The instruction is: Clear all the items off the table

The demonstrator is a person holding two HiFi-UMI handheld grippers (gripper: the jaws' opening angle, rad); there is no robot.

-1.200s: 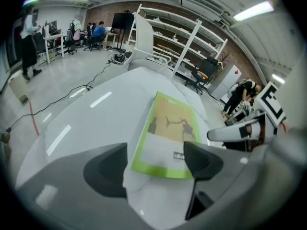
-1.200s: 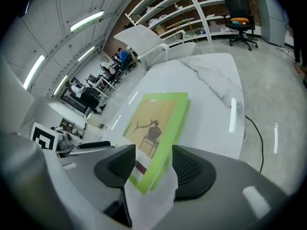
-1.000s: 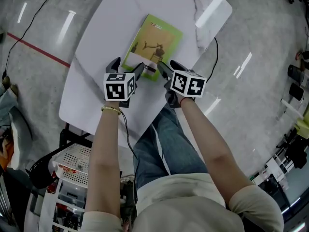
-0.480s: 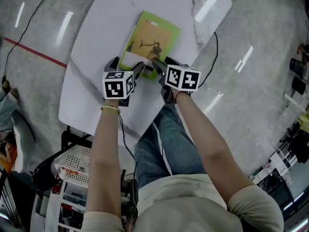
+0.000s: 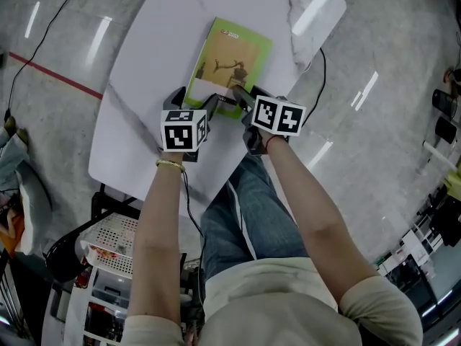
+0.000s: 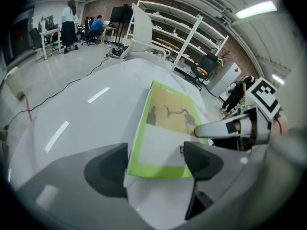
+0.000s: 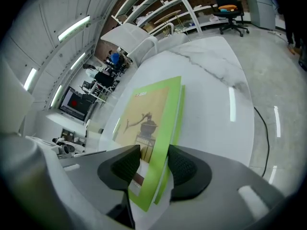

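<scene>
The white bench (image 5: 144, 71) carries 1 green book (image 5: 232, 56), its long axis running away from the near edge toward the far right. Its near short end lies right at both tongs. The right tongs (image 7: 152, 163) have just been closing and pinch the book's raised near right edge, while the left tongs (image 6: 154, 161) gape empty astride the near left corner.

White table (image 5: 158, 42), grey-veined, is noted. One book (image 5: 230, 60) (green border, cover up) is found lying on it, toward the near edge.
</scene>
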